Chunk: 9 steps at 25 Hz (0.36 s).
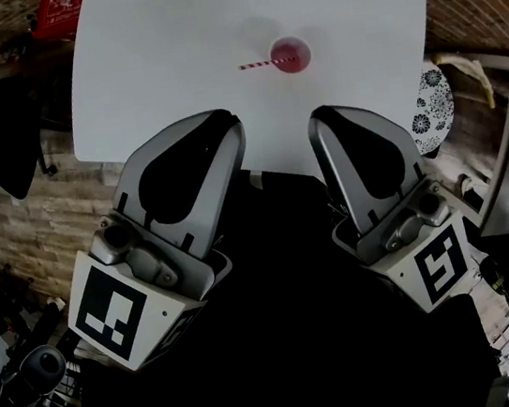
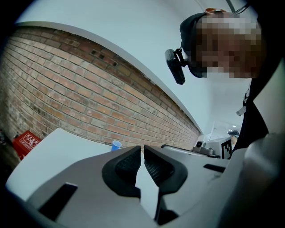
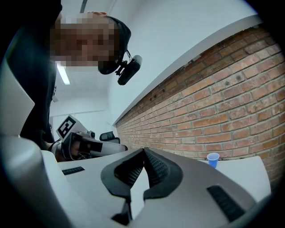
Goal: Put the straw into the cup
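Left gripper: held low and close to the head camera, well short of the task's things. Its jaws are drawn together to a thin slit, and nothing is pinched between them.
Right gripper: held beside the left one, just as near. Its jaw tips are pressed together, and nothing is held.
Table: a white top reaching away from both grippers, with a brick wall behind it.
Cup: stood upright towards the far side of the table. Its mouth is seen red from above and its outside blue from the gripper views.
Straw: red-and-white striped. One end is seen over the cup's mouth and the rest points left, out past the rim. Whether it leans inside the cup or only lies across the rim cannot be told from above.
Handling, straw: judged very light, thin and fairly stiff, but easily crushed or kinked. It is likely to roll or swing if nudged.
Hold, straw: best taken on the free length left of the rim with a light pinch across its width.
Handling, cup: judged light and easily tipped, so it may need steadying with the other gripper.
Progress: possibly done already, which cannot be confirmed from this angle.
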Available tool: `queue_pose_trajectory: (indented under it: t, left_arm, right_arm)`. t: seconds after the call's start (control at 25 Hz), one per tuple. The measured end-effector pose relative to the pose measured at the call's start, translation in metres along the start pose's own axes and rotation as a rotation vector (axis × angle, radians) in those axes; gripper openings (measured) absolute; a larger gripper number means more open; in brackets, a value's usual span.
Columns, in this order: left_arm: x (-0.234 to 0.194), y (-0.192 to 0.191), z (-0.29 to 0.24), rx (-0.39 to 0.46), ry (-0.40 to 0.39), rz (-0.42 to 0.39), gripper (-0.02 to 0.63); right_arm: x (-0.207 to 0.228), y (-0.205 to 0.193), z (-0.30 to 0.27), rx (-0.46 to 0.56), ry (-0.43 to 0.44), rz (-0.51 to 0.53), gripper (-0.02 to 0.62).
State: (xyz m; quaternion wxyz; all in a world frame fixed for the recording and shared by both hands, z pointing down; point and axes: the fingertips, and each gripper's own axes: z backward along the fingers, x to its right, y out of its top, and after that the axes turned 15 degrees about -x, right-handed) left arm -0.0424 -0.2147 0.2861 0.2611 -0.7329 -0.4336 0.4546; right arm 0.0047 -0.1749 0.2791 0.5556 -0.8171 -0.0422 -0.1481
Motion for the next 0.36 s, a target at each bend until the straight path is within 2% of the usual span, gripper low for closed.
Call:
queue_pose_trajectory:
  t: [0.36]
  left_arm:
    - [0.0008,-0.0004,-0.0004,-0.003,-0.007,-0.004,0.037]
  right_arm:
    - [-0.0017,-0.0005,0.0011,0.007,-0.005,-0.003,0.023]
